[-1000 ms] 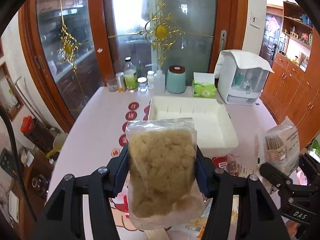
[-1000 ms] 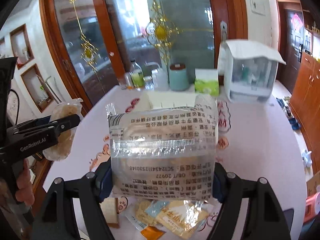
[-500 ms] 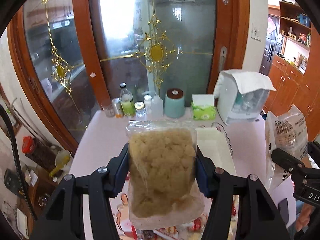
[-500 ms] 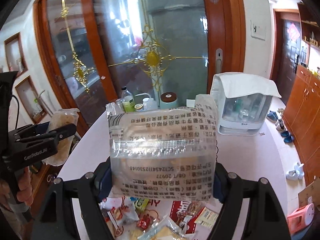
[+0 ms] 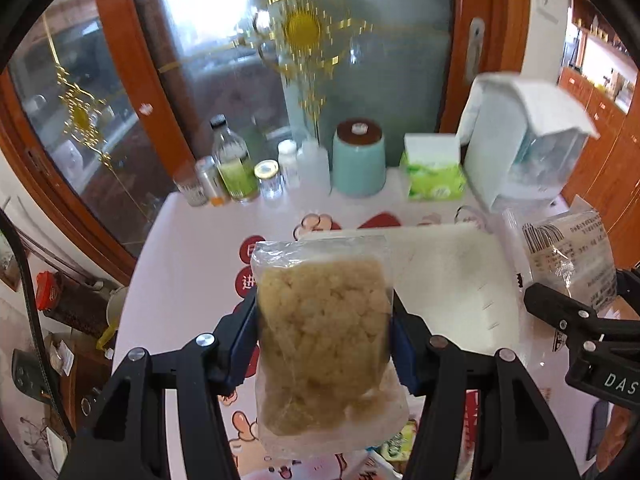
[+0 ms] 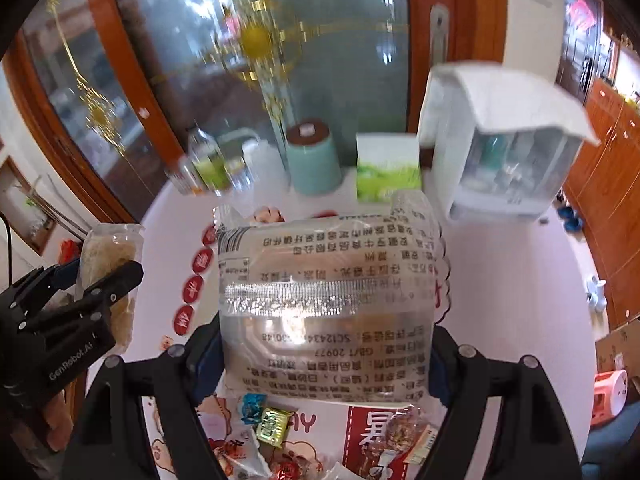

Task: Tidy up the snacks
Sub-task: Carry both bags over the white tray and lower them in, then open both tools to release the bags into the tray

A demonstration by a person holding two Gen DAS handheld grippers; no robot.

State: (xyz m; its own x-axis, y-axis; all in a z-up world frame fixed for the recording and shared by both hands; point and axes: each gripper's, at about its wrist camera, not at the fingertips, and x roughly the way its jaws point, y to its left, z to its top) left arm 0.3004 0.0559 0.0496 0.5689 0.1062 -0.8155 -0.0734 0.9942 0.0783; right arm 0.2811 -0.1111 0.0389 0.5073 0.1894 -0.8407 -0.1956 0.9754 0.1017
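My left gripper [image 5: 324, 336] is shut on a clear bag of pale yellow puffed snack [image 5: 324, 344], held upright above the table. My right gripper [image 6: 326, 344] is shut on a clear printed snack packet [image 6: 328, 300] with a foil seal strip. The white tray [image 5: 452, 276] lies just beyond and to the right of the left gripper, blurred. The right gripper and its packet [image 5: 572, 256] show at the right edge of the left wrist view. The left gripper with its bag [image 6: 108, 264] shows at the left of the right wrist view. Loose small snack packs [image 6: 272, 424] lie below the right gripper.
At the table's far edge stand bottles and jars [image 5: 232, 164], a teal canister [image 5: 358, 158], a green tissue box [image 5: 434, 168] and a white dispenser [image 5: 524, 140]. A glass door with wooden frame stands behind. Wooden cabinets [image 6: 608, 184] are on the right.
Both grippers have tilted back down toward the table with their bags still held. The tray and far-edge items sit larger and closer in view; the frames are motion-blurred.
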